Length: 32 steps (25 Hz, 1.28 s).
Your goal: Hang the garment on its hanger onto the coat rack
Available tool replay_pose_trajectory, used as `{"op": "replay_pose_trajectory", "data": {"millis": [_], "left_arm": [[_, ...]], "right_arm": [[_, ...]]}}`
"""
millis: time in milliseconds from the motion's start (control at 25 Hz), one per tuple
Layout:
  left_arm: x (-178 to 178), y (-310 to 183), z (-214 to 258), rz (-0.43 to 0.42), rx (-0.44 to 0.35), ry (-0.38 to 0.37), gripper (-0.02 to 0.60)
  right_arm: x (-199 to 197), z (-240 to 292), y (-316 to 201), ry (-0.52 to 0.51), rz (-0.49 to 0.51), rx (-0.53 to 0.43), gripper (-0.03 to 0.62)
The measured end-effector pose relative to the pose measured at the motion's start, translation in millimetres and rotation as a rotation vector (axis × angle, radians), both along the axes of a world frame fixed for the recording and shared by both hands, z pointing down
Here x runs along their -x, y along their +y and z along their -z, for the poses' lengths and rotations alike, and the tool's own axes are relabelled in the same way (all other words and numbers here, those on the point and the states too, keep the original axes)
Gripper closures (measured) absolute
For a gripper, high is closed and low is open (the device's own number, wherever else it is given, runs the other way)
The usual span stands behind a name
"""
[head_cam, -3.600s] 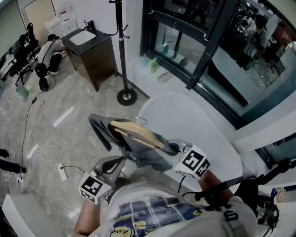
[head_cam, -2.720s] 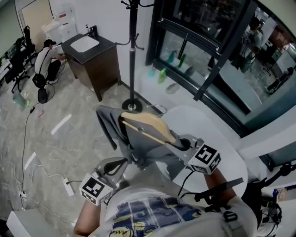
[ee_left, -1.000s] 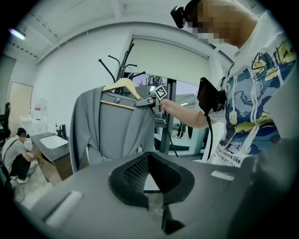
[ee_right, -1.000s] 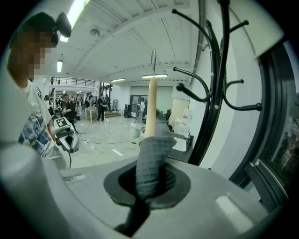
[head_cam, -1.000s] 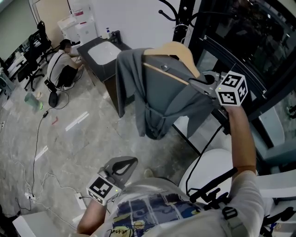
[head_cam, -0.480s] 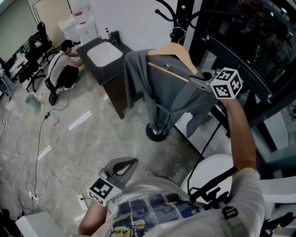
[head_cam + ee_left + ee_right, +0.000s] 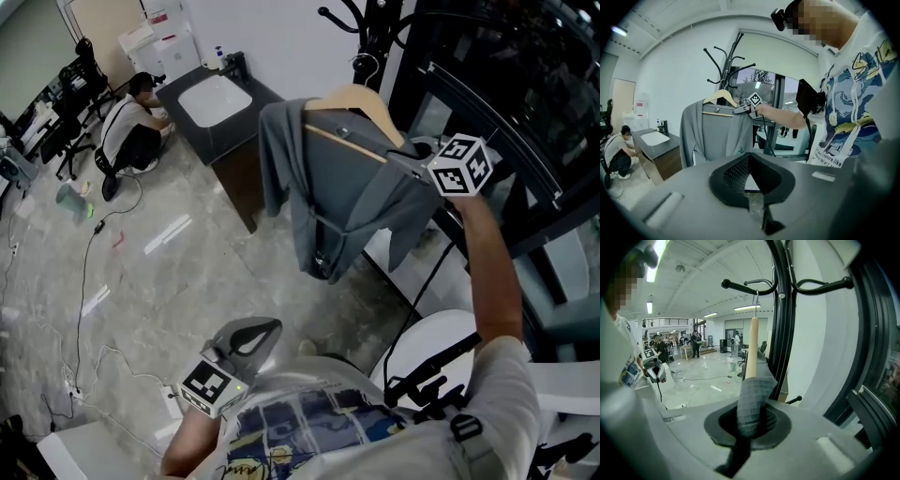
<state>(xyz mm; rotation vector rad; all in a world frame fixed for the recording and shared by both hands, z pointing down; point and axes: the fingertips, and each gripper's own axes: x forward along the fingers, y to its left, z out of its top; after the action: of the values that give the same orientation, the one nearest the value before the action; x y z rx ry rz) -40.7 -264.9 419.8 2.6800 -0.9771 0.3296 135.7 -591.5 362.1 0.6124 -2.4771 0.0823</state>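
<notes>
A grey garment (image 7: 337, 197) hangs on a wooden hanger (image 7: 352, 98), held up high beside the black coat rack (image 7: 370, 37). My right gripper (image 7: 398, 155) is shut on the garment's cloth-covered shoulder at the hanger's right end. In the right gripper view, grey cloth (image 7: 752, 399) fills the jaws of the right gripper (image 7: 752, 413). There the hanger's wire hook (image 7: 757, 294) sits level with a rack arm (image 7: 747, 287); whether it rests on that arm I cannot tell. My left gripper (image 7: 262, 328) stays low by my waist, shut and holding nothing.
A dark cabinet with a white sink (image 7: 216, 98) stands behind the garment, and a person (image 7: 131, 131) crouches left of it. Cables (image 7: 89, 281) trail over the floor. A white round table (image 7: 422, 342) is at lower right, with a black window frame (image 7: 497, 112) on the right.
The right gripper lifted the garment from table height up to the rack's arms. Over the last second it shifted slightly right, toward the pole. The left gripper stayed low.
</notes>
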Motion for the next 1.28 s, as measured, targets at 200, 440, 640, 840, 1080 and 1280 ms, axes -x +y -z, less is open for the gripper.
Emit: {"op": "replay_pose_trajectory", "data": {"millis": [200, 440, 640, 840, 1080, 1280], "left_arm": [[9, 1, -4, 0.004, 0.009, -0.002, 0.578], [10, 10, -1, -0.038, 0.001, -0.001, 0.578], [18, 22, 5, -0.060, -0.004, 0.011, 0.578], [29, 45, 2, -0.103, -0.010, 0.019, 0.578], [42, 77, 0, -0.162, -0.017, 0.030, 0.579], [53, 107, 2, -0.205, -0.024, 0.039, 0.578]], "right_arm": [[2, -2, -1, 0.001, 0.005, -0.004, 0.586], [-3, 1, -3, 0.011, -0.056, -0.040, 0.524], [-23, 17, -3, 0.023, -0.199, -0.139, 0.435], [-55, 34, 23, 0.051, -0.377, -0.267, 0.370], [-52, 25, 111, 0.008, -0.491, -0.351, 0.384], [-10, -20, 196, -0.060, -0.522, -0.262, 0.591]]}}
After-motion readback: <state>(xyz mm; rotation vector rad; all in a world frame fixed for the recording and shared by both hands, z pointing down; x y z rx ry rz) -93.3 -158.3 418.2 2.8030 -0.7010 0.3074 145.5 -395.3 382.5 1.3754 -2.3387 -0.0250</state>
